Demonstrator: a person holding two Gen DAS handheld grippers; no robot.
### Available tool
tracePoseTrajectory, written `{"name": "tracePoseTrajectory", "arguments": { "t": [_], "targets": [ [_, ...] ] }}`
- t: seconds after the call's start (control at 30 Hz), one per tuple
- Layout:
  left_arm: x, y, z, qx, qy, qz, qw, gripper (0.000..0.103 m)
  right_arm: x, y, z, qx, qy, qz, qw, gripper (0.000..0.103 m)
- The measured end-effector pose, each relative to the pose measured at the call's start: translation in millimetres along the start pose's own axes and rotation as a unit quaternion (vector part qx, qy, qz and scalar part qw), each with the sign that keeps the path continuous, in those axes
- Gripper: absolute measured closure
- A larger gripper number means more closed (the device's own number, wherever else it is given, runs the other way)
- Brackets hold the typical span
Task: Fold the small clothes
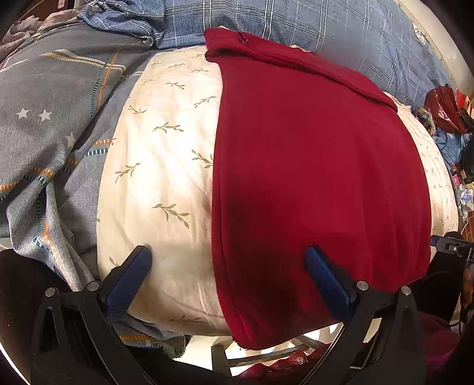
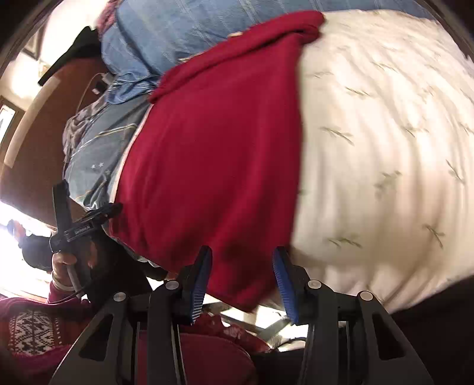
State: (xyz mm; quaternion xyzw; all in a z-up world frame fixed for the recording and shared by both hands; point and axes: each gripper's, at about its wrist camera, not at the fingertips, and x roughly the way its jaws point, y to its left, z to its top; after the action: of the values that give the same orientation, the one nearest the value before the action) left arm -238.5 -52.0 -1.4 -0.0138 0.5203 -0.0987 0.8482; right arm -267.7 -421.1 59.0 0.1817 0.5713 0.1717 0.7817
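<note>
A dark red garment [image 1: 311,177] lies folded in a long band on a cream leaf-print pillow [image 1: 166,165]; its near end hangs over the pillow's front edge. My left gripper [image 1: 228,254] is open, low over the garment's left edge, with one blue finger [image 1: 133,272] on the pillow and the other on the red cloth. In the right wrist view the same garment [image 2: 213,154] lies left of the bare pillow [image 2: 385,165]. My right gripper [image 2: 243,260] is open, its fingers astride the garment's near right corner. The left gripper [image 2: 86,222] shows at the left there.
A grey star-print quilt [image 1: 53,124] is bunched to the left. A blue plaid pillow [image 1: 296,23] lies behind the garment. Red bags and clutter [image 1: 444,112] sit at the far right. A metal frame [image 1: 266,352] and the person's red sweater [image 2: 32,325] are below.
</note>
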Motion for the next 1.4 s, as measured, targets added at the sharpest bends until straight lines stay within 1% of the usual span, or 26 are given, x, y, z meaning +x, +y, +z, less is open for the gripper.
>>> {"name": "tracePoseTrajectory", "arguments": {
  "t": [0.07,0.17,0.2,0.33,0.4,0.5,0.57,0.7,0.8,0.9,0.97,1.0,1.07,1.13,1.2,1.27,1.4],
  "targets": [
    [0,-1,-1,0.000,0.002,0.003,1.0000,0.000,3,-6,-3,0.005,0.012,-0.024,1.000,0.058],
    [0,0,-1,0.000,0.002,0.001,1.0000,0.000,3,-5,-4,0.006,0.005,-0.016,1.000,0.058],
    [0,0,-1,0.001,0.003,0.002,1.0000,0.000,5,-4,-4,0.004,0.007,-0.014,1.000,0.055],
    [2,1,0,-0.003,0.008,0.001,1.0000,0.000,15,12,-6,-0.015,0.006,0.047,0.999,0.056],
    [2,2,1,-0.003,0.011,0.000,0.9999,0.000,16,18,-6,-0.030,0.003,0.070,0.997,0.055],
    [2,3,0,-0.004,0.015,-0.004,0.9999,0.000,15,19,-6,-0.039,0.001,0.077,0.996,0.052],
    [2,3,1,-0.007,0.015,-0.007,0.9998,0.000,20,19,-7,-0.039,0.010,0.062,0.997,0.053],
    [3,0,2,-0.012,0.018,0.002,0.9998,0.000,24,16,-6,-0.028,0.014,0.078,0.996,0.053],
    [2,0,3,0.000,0.035,-0.007,0.9994,0.000,23,19,-7,-0.042,0.021,0.084,0.995,0.053],
    [-1,5,3,-0.024,0.033,-0.019,0.9990,0.000,22,17,-6,-0.047,0.022,0.102,0.993,0.053],
    [-2,6,3,-0.028,0.031,-0.016,0.9990,0.000,24,15,-6,-0.041,0.021,0.108,0.993,0.053],
    [-3,5,3,-0.028,0.031,-0.015,0.9990,0.001,25,15,-5,-0.038,0.022,0.109,0.993,0.053],
    [-4,4,3,-0.025,0.030,-0.014,0.9991,0.007,23,15,-5,-0.041,0.021,0.112,0.993,0.053],
    [-7,4,4,-0.022,0.030,-0.017,0.9992,0.010,19,17,-4,-0.050,0.017,0.115,0.992,0.053],
    [-7,2,5,-0.020,0.028,-0.019,0.9992,0.011,19,18,-3,-0.052,0.008,0.111,0.992,0.052],
    [-6,2,4,-0.014,0.029,-0.015,0.9994,0.011,24,17,-1,-0.042,0.014,0.110,0.993,0.052],
    [-4,-3,3,-0.002,0.024,-0.012,0.9996,0.014,30,16,1,-0.021,0.015,0.131,0.991,0.053]
  ]
}}
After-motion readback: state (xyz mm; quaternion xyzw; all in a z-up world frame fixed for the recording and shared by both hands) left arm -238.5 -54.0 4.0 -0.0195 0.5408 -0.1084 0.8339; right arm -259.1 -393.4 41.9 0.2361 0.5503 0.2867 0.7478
